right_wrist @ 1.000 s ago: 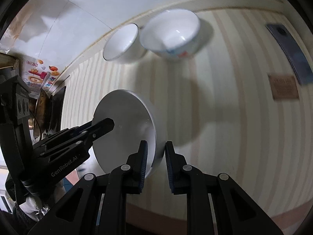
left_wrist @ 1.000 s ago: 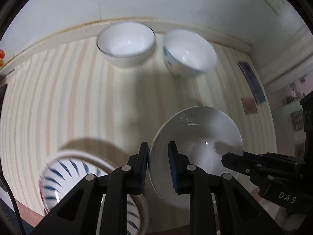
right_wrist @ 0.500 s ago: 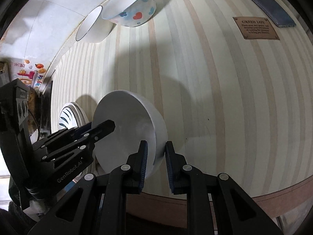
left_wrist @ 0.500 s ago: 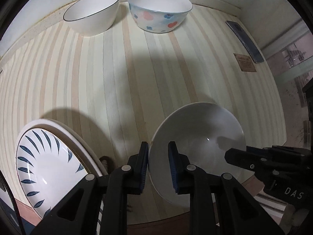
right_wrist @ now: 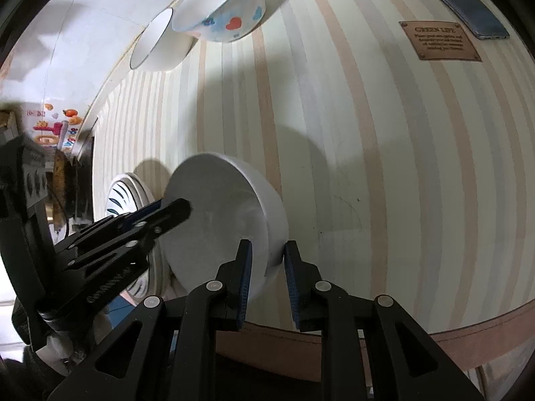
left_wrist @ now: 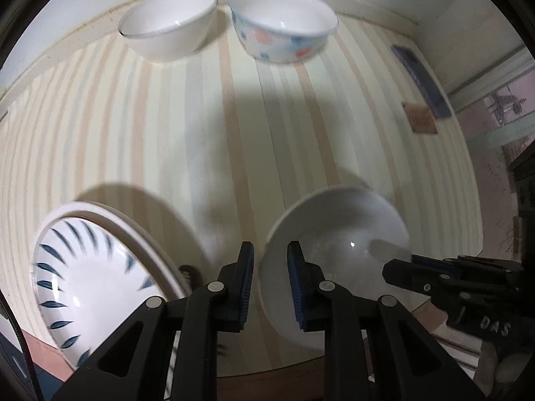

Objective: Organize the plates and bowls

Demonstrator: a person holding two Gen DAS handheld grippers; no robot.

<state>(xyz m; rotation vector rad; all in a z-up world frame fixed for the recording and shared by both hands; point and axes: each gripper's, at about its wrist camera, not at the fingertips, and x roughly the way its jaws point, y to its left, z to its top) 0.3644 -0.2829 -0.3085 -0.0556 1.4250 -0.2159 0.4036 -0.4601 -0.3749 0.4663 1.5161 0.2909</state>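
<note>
Both grippers pinch one plain white bowl (left_wrist: 337,250) between us: our left gripper (left_wrist: 270,280) clamps the rim at the bowl's 9 o'clock side, our right gripper (right_wrist: 266,272) clamps the opposite wall. We hold it above the near edge of the striped table (left_wrist: 200,140). At 8 o'clock in the left view lies a blue-leaf plate (left_wrist: 87,280) stacked on a white plate (left_wrist: 133,230). Far off at 12 o'clock stand a white bowl (left_wrist: 167,23) and a heart-patterned bowl (left_wrist: 284,26), side by side. At 2 o'clock, a phone (left_wrist: 421,80) and a brown tag (left_wrist: 421,120).
</note>
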